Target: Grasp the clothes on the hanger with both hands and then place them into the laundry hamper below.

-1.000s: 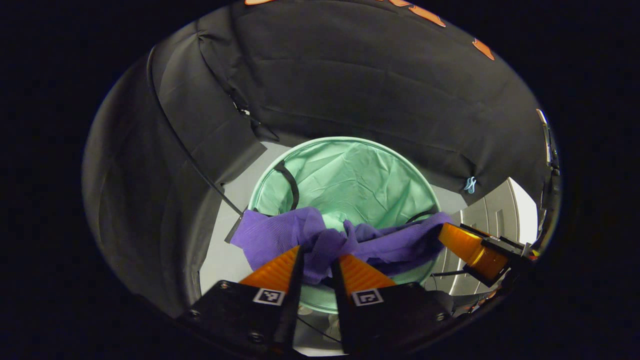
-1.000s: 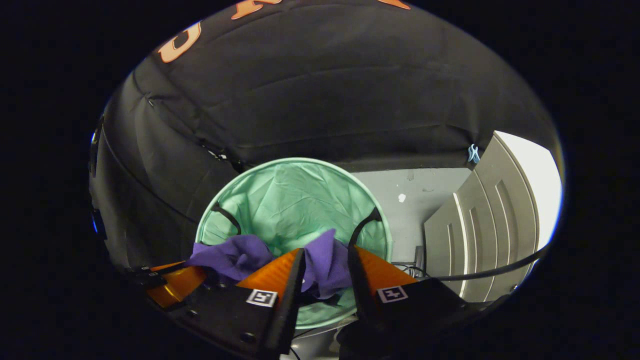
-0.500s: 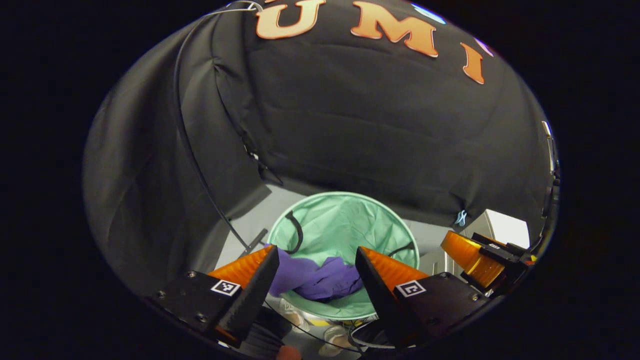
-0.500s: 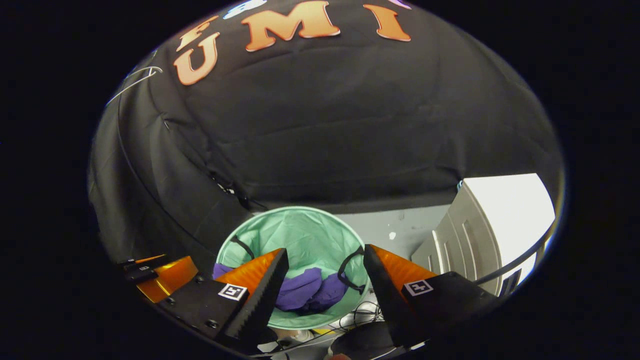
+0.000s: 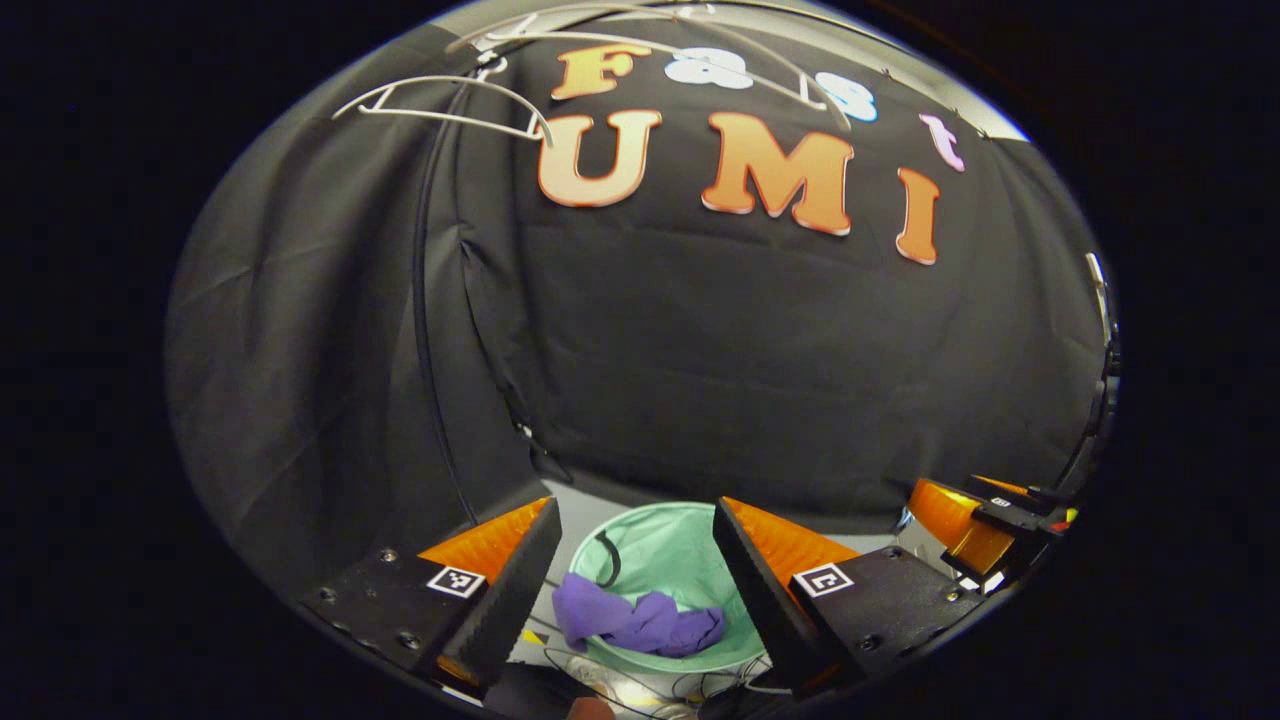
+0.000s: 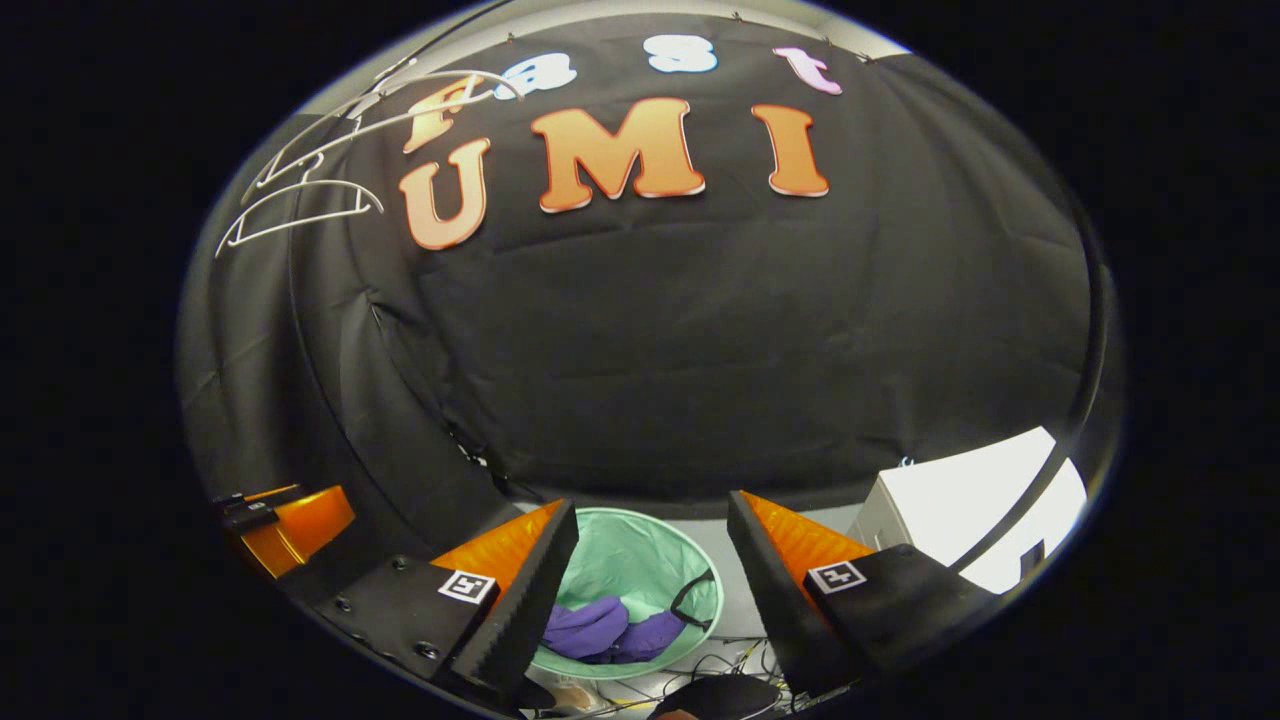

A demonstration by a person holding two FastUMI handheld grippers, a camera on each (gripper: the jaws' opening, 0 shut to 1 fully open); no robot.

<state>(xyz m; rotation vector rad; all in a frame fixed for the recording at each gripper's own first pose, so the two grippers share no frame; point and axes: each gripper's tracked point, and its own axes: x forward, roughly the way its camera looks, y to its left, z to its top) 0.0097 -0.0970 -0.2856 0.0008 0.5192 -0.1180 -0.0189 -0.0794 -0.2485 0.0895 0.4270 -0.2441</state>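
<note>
Purple clothes lie inside the green hamper at 6 o'clock. Left claw and right claw both spread, empty. Placement appears complete; next, withdraw clear.

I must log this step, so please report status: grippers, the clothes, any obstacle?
Left gripper open, right gripper open, both above the hamper. Purple clothes lying inside it. White hangers bare overhead. No obstacle seen.
</note>
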